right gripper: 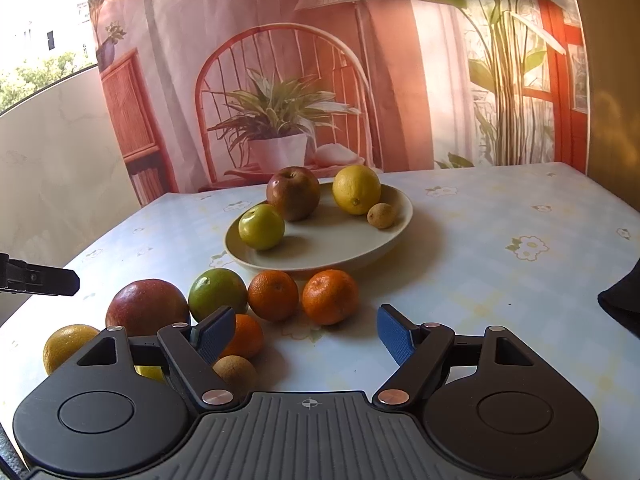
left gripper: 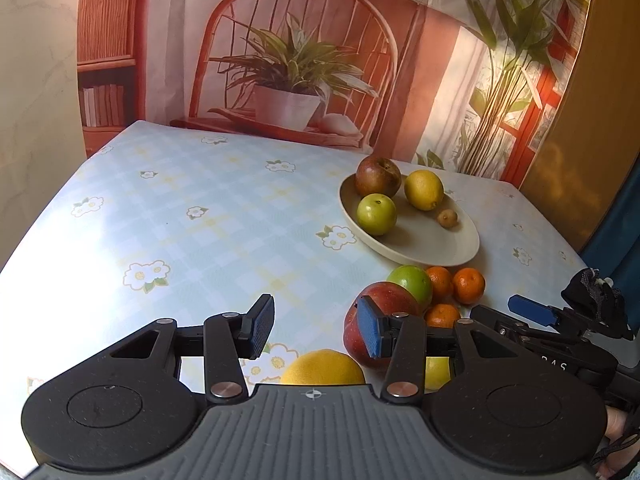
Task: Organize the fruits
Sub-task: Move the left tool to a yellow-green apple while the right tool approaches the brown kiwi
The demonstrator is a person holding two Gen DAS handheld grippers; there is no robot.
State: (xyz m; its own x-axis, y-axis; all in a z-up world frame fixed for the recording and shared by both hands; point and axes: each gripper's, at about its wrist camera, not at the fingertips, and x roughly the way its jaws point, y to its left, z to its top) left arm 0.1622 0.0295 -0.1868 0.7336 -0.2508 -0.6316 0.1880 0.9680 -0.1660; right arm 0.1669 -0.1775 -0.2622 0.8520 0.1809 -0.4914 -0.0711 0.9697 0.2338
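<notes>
A cream plate (left gripper: 424, 244) (right gripper: 332, 240) holds a dark red apple (right gripper: 294, 192), a lemon (right gripper: 356, 188), a green apple (right gripper: 262, 226) and a small brown fruit (right gripper: 381, 215). In front of it on the cloth lie a red apple (left gripper: 396, 300) (right gripper: 148, 308), a green citrus (right gripper: 218, 294), three tangerines (right gripper: 273, 294), a yellow orange (left gripper: 322, 368) (right gripper: 68, 344) and a brown fruit (right gripper: 236, 372). My left gripper (left gripper: 316, 332) is open; the yellow orange lies low between its fingers' bases, untouched by the pads. My right gripper (right gripper: 304, 336) is open over bare cloth, right of the fruit pile.
A flowered, light-blue checked tablecloth (left gripper: 180, 220) covers the table. A printed backdrop of a chair and plants (left gripper: 288, 60) hangs behind the far edge. The right gripper (left gripper: 494, 308) and a gloved hand (left gripper: 596, 296) show in the left wrist view.
</notes>
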